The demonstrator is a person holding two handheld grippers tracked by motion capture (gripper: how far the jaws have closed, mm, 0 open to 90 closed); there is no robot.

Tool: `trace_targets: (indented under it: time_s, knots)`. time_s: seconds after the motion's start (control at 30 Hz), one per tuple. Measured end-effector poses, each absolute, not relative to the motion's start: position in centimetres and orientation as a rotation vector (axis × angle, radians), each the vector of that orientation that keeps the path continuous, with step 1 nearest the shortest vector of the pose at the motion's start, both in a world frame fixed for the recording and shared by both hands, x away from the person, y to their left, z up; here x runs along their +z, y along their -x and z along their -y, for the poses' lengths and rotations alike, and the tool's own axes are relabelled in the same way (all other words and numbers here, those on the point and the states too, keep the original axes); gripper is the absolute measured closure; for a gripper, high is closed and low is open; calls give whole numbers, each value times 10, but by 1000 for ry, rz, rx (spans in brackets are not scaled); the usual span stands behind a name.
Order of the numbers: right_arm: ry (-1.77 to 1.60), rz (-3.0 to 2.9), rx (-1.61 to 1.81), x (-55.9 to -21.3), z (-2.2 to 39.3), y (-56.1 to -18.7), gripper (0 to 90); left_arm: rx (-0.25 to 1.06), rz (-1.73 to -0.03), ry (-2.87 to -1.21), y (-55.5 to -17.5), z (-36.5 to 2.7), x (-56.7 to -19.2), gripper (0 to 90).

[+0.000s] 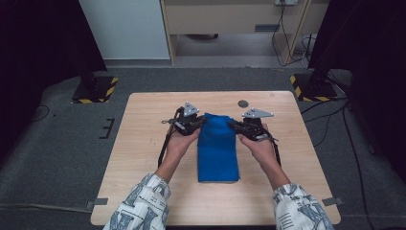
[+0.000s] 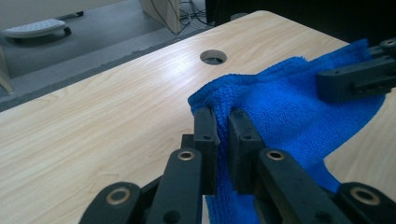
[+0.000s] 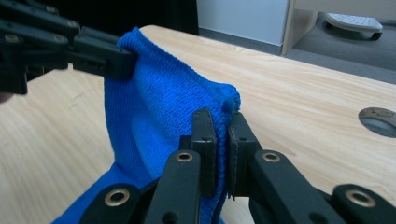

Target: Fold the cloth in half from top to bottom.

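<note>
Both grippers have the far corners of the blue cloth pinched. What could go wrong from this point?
The left gripper and right gripper each pinch only a thin edge of the blue cloth, so a corner might slip out. The near end lies on the table and may drag and skew the fold.
</note>
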State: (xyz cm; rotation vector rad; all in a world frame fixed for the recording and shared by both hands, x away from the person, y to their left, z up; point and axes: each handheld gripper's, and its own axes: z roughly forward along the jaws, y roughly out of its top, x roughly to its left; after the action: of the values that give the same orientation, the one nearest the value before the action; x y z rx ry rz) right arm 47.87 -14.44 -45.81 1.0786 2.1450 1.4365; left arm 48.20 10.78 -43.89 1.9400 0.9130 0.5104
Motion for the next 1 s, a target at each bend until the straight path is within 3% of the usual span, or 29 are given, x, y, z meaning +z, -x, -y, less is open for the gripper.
trace_targets:
  time_s: [1.0]
  knots:
    - [-1023,-2236,1415,-482,153,-434,833,488,-852,-1998,-436,-107,-457,820]
